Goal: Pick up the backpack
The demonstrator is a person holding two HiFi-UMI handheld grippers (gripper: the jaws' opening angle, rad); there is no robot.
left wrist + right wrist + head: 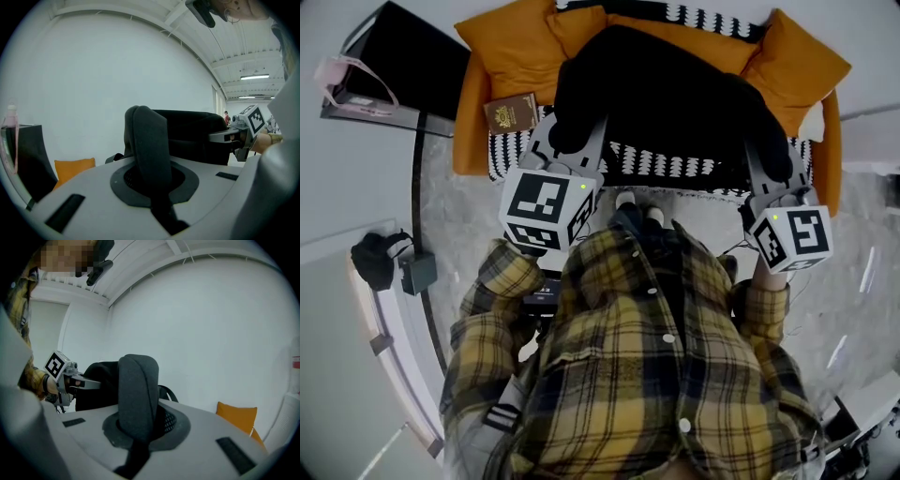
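The black backpack [670, 94] hangs in front of an orange sofa [511, 47], held by its two padded shoulder straps. My left gripper [570, 142] is shut on the left strap [149, 150], which stands up between the grey jaws. My right gripper [772, 161] is shut on the right strap [136, 397] in the same way. From the left gripper view the backpack body [197, 133] shows behind the strap, with the right gripper [229, 136] beyond it. The right gripper view shows the body [96, 385] and the left gripper [86, 383] at its left.
A black-and-white patterned throw [666, 167] lies on the sofa seat, and a brown booklet [512, 113] rests at its left end. A dark box [403, 61] sits on a side table at upper left. A small black bag [380, 258] lies on the floor.
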